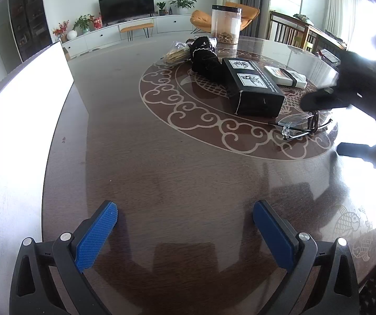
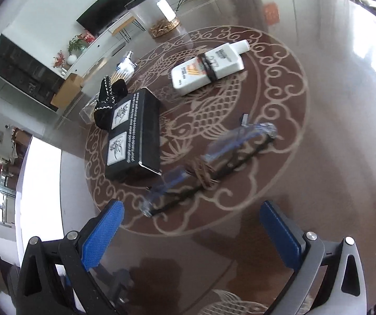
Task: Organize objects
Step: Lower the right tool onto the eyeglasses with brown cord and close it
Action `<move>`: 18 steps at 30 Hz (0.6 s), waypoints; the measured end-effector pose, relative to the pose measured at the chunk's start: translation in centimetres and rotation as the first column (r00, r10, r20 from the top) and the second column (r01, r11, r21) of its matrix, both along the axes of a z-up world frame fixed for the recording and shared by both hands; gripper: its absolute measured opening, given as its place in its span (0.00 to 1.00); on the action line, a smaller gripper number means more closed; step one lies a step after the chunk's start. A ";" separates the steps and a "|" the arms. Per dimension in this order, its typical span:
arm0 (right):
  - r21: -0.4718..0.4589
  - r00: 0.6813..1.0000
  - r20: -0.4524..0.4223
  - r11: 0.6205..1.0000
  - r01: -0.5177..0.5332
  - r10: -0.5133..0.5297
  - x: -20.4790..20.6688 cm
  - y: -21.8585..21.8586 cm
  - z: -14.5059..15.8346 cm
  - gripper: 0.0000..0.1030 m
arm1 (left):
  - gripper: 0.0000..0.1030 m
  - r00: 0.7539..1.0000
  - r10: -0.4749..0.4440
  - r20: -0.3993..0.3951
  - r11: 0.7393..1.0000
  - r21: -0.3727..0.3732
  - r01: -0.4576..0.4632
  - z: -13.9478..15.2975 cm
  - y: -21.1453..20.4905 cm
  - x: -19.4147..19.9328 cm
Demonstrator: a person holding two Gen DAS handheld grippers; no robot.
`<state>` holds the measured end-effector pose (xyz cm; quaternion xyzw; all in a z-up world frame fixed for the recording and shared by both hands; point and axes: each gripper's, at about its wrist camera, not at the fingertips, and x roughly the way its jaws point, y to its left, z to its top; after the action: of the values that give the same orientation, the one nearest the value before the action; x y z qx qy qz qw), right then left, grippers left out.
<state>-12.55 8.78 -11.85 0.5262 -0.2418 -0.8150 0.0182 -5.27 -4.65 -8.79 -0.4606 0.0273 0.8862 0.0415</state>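
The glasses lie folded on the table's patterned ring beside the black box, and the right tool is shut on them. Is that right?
Not quite. The right tool is open, its jaws spread apart and short of the glasses, holding nothing, as the right wrist view shows. The rest stands: the glasses lie folded on the table's patterned ring beside the black box.
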 end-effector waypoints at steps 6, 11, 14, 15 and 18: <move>0.183 0.999 -0.041 0.983 0.000 0.007 -2.9 -2.3 0.1 0.99 | 1.00 1.000 0.000 0.000 1.000 0.000 0.000 0.0 0.0 0.0; 0.311 0.992 -0.077 0.948 -0.071 0.100 -2.1 -2.8 0.3 0.58 | 1.00 1.000 0.000 0.000 1.000 0.000 0.000 0.0 0.0 0.0; 0.344 0.984 -0.090 0.932 -0.112 0.152 -0.8 -2.0 0.3 0.39 | 1.00 1.000 0.000 0.000 1.000 0.000 0.000 0.0 0.0 0.0; 0.351 0.982 -0.092 0.928 -0.123 0.165 -0.2 -1.5 0.1 0.37 | 1.00 1.000 0.000 0.000 1.000 0.000 0.000 0.0 0.0 0.0; 0.377 0.973 -0.103 0.914 -0.152 0.204 1.9 -0.1 -0.2 0.36 | 1.00 1.000 0.000 0.000 1.000 0.000 0.000 0.0 0.0 0.0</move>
<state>-10.63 8.68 -12.09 0.4815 -0.0344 -0.8757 0.0109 -5.26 -4.65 -8.79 -0.4604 0.0273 0.8863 0.0415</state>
